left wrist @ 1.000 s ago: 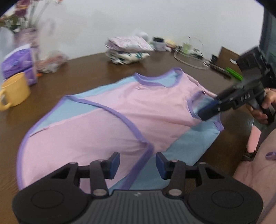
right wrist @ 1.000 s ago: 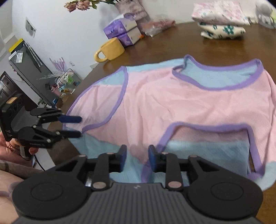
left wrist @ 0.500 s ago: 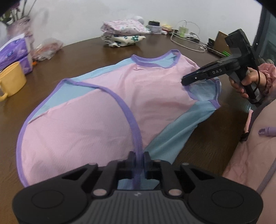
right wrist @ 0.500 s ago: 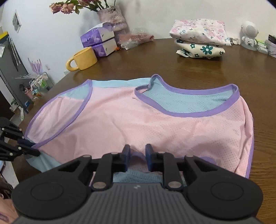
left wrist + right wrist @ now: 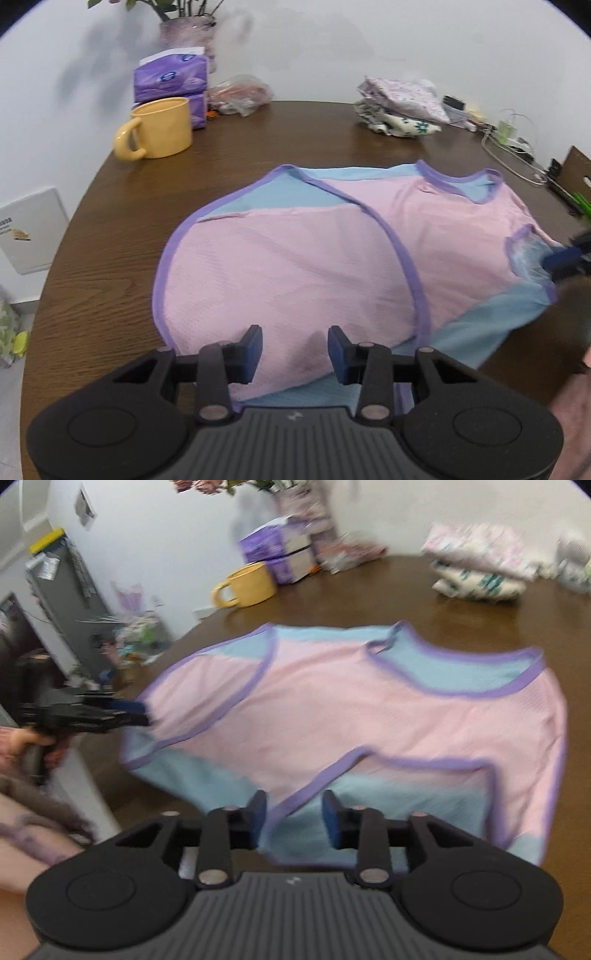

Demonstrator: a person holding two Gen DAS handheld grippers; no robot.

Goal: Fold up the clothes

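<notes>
Half a second back both my tongs pinched the shirt's hem; now my left tongs [image 5: 294, 349] and right tongs [image 5: 293, 814] have just been opening, parted over the cloth, gripping nothing. The pink and blue shirt [image 5: 332, 266] lies flat on the table [image 5: 110, 258], neckline toward one o'clock, hem toward me. No readable writing.

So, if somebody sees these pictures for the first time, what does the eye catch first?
First the pink and blue top with purple trim, spread flat across the brown wooden table. Next the two open black grippers at its near edge, the left gripper and the right gripper, neither pinching cloth. Behind stands a yellow mug beside purple tissue packs.
</notes>
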